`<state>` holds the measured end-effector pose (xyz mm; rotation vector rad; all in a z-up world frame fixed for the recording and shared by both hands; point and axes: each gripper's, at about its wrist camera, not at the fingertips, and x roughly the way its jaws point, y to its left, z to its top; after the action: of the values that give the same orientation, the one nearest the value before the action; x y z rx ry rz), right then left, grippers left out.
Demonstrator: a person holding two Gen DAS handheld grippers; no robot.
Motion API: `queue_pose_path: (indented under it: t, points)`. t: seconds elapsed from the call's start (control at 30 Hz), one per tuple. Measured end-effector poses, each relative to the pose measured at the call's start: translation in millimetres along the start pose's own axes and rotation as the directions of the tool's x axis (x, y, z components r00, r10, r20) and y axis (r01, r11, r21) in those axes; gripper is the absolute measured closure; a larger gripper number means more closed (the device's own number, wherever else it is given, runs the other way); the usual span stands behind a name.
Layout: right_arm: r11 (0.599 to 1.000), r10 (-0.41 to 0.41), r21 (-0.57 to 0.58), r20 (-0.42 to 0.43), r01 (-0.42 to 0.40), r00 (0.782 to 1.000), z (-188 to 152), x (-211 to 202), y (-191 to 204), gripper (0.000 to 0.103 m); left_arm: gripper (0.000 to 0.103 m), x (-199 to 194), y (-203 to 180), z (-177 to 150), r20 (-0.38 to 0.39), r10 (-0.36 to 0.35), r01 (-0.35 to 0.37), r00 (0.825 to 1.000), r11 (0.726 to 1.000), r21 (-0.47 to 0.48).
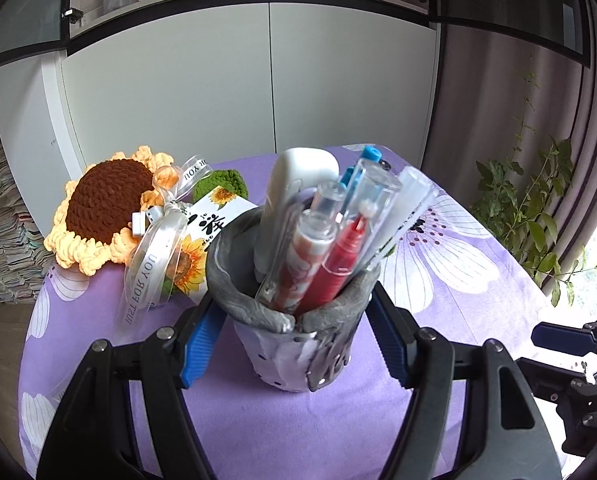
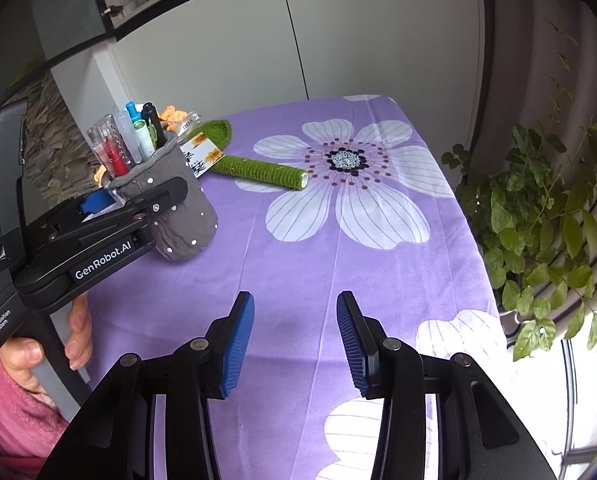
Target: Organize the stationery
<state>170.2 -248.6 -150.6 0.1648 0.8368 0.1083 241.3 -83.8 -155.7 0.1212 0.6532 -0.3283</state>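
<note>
A grey fabric pen holder (image 1: 274,356) stands on the purple flowered tablecloth (image 1: 438,280). It is stuffed with red pens (image 1: 330,256), clear-capped pens, a blue-capped pen (image 1: 368,156) and a white plastic item (image 1: 294,184). My left gripper (image 1: 294,344) is shut on the holder, a blue pad pressed to each side. The right wrist view shows the same grip (image 2: 138,196) on the holder (image 2: 186,220), with a person's hand on the handle. My right gripper (image 2: 294,340) stands open over bare cloth, nothing between its fingers; its tip (image 1: 566,340) shows at the right of the left wrist view.
A crochet sunflower (image 1: 106,204) with a ribbon and a sunflower card (image 1: 202,240) lies behind the holder; its green stem (image 2: 262,172) stretches across the cloth. White cabinet doors (image 1: 258,80) stand behind the table. A leafy plant (image 2: 538,216) grows beyond the right edge.
</note>
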Motion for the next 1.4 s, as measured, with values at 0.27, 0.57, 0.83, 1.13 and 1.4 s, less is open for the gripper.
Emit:
queue_pose_path:
  t: [0.27, 0.57, 0.83, 1.13, 1.4]
  points:
    - [1.0, -0.008, -0.009, -0.004, 0.008, 1.0, -1, 0, 3, 0.06, 0.022, -6, -4, -5, 0.006, 0.031, -0.031, 1.0, 0.999, 0.025]
    - [0.999, -0.02, -0.026, -0.003, 0.02, 1.0, -2, -5, 11, 0.059, 0.014, -15, -9, -19, -0.071, 0.064, -0.06, 0.995, 0.996, 0.06]
    - [0.999, -0.044, -0.019, 0.006, 0.044, 0.999, -4, -14, 12, 0.059, 0.013, -64, -3, -18, -0.055, 0.071, -0.068, 0.996, 0.996, 0.055]
    - [0.993, -0.081, -0.07, 0.176, 0.094, 0.981, 8, -75, 39, 0.059, 0.001, -157, -4, 4, 0.136, 0.134, -0.14, 0.982, 0.99, 0.034]
    - [0.995, -0.045, -0.06, 0.425, 0.077, 0.904, 8, -166, 65, 0.025, 0.001, -242, -3, 10, 0.303, 0.184, -0.184, 0.935, 0.983, -0.029]
